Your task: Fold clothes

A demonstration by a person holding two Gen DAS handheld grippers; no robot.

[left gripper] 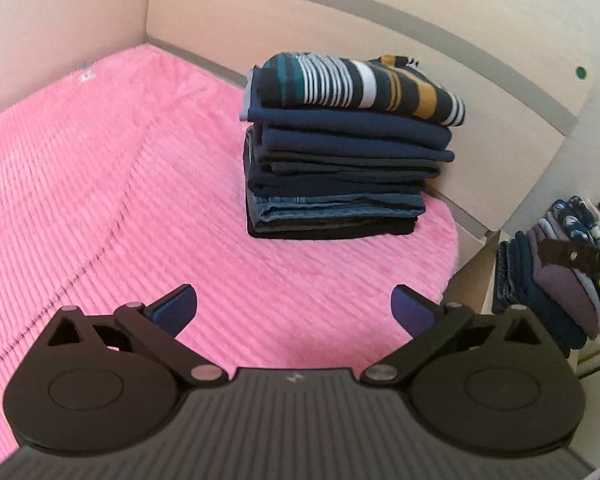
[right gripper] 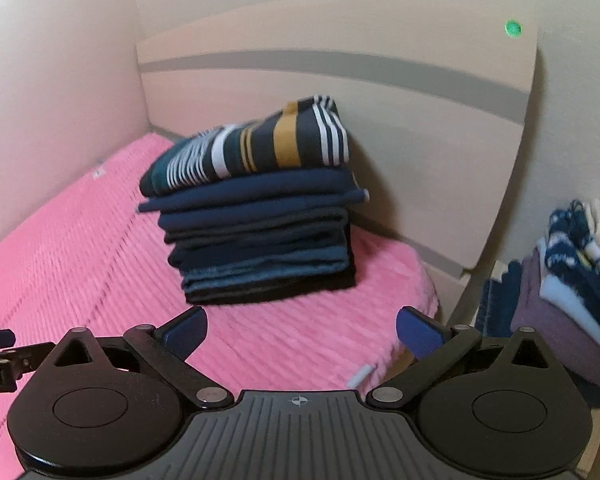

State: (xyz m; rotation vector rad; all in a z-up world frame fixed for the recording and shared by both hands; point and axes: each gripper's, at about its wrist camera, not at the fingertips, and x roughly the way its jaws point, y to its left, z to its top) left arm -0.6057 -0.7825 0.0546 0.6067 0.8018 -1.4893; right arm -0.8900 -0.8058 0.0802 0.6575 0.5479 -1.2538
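Two grippers, left gripper (left gripper: 294, 310) and right gripper (right gripper: 300, 330), jaws wide apart, empty, above pink blanket (left gripper: 100, 184); folded stack (left gripper: 340, 160) near headboard (left gripper: 380, 24).

Left gripper (left gripper: 294, 312): jaws spread wide, blue fingertips (left gripper: 176, 310) well apart, nothing between them, pitched down and forward. Right gripper (right gripper: 300, 332): same state, jaws wide, blue fingertips (right gripper: 418, 334) clear, nothing held, also angled down. Each shows in the other's view: right gripper's dark finger at the right edge of the left wrist view, left gripper's finger at the left edge of the right wrist view, so the 2 sit side by side.
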